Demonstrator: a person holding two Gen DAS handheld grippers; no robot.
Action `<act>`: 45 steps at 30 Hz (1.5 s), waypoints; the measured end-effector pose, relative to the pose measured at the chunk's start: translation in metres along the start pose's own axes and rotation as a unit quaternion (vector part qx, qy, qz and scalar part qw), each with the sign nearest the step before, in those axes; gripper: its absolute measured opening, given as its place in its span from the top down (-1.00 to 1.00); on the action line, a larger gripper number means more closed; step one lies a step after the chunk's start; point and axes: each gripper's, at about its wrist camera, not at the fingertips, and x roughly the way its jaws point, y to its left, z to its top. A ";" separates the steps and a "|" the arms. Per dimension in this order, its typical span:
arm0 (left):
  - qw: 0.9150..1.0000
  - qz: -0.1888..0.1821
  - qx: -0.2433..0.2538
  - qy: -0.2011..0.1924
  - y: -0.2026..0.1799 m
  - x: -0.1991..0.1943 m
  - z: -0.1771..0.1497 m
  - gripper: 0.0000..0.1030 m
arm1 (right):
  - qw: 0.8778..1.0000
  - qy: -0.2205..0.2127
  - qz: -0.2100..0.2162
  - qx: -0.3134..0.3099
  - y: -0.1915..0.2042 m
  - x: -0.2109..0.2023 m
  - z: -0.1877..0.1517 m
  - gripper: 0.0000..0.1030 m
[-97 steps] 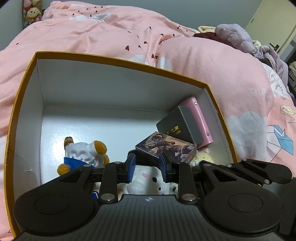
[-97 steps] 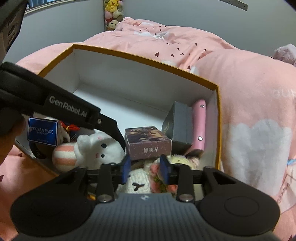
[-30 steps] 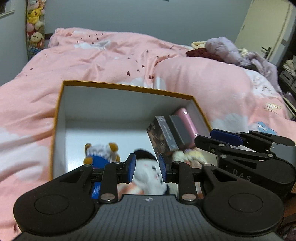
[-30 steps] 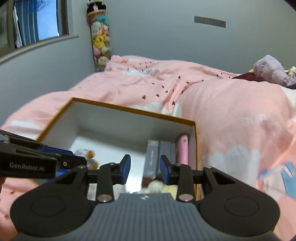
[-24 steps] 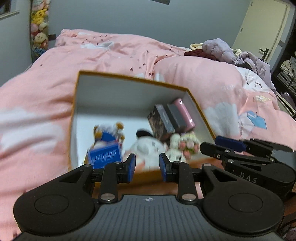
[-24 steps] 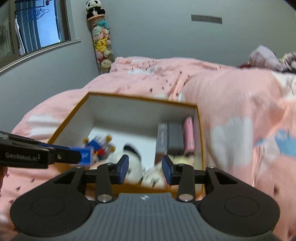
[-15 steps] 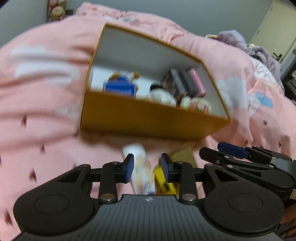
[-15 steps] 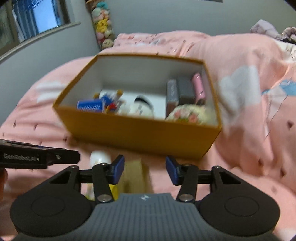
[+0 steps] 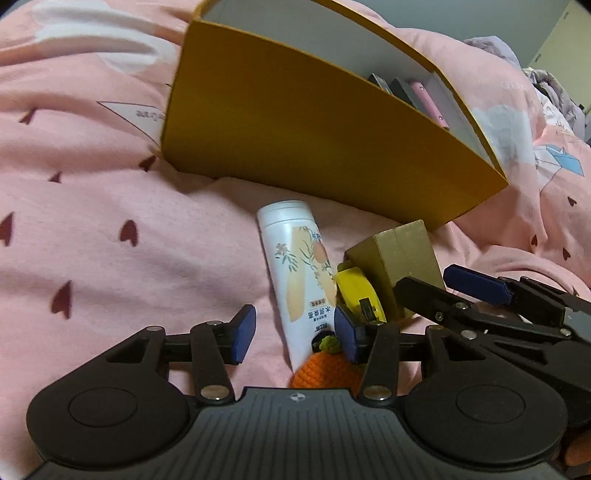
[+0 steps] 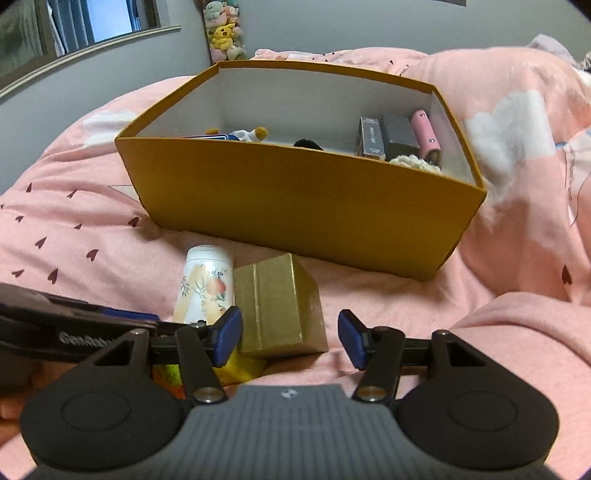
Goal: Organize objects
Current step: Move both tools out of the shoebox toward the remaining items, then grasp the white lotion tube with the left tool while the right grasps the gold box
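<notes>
A mustard-yellow box [image 10: 295,192] with a white inside stands on the pink bed; it also shows in the left wrist view [image 9: 314,133]. In front of it lie a white floral bottle [image 9: 299,273], a small gold box [image 10: 277,302], a yellow object [image 9: 358,291] and an orange crocheted carrot [image 9: 325,369]. My left gripper [image 9: 295,328] is open, its fingers either side of the bottle's lower end. My right gripper [image 10: 290,336] is open just in front of the gold box.
Inside the box are small card boxes [image 10: 388,140], a pink case [image 10: 426,134] and soft toys [image 10: 240,134]. The pink quilt [image 10: 517,258] rises on the right. A window [image 10: 81,29] and hanging plush toys [image 10: 223,33] are behind.
Both grippers pulled back out of the box and dropped low in front of it. Both opened wider. The bottle, gold box, yellow object and carrot came into view.
</notes>
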 end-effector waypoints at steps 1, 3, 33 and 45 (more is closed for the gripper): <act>1.000 -0.004 -0.001 0.000 0.000 0.002 -0.001 -0.06 | 1.000 0.000 0.003 0.004 -0.001 0.001 0.000 -0.17; 1.000 -0.012 -0.004 0.001 0.001 0.008 -0.002 -0.06 | 1.000 -0.002 0.007 0.007 -0.001 0.000 0.000 -0.17; 0.996 -0.001 0.065 -0.065 -0.024 -0.029 0.001 0.64 | 1.000 0.009 -0.007 0.012 -0.005 0.008 -0.007 0.04; 0.998 0.022 0.065 -0.007 -0.021 -0.013 -0.007 0.37 | 1.000 0.013 -0.007 0.013 -0.003 0.010 -0.008 0.04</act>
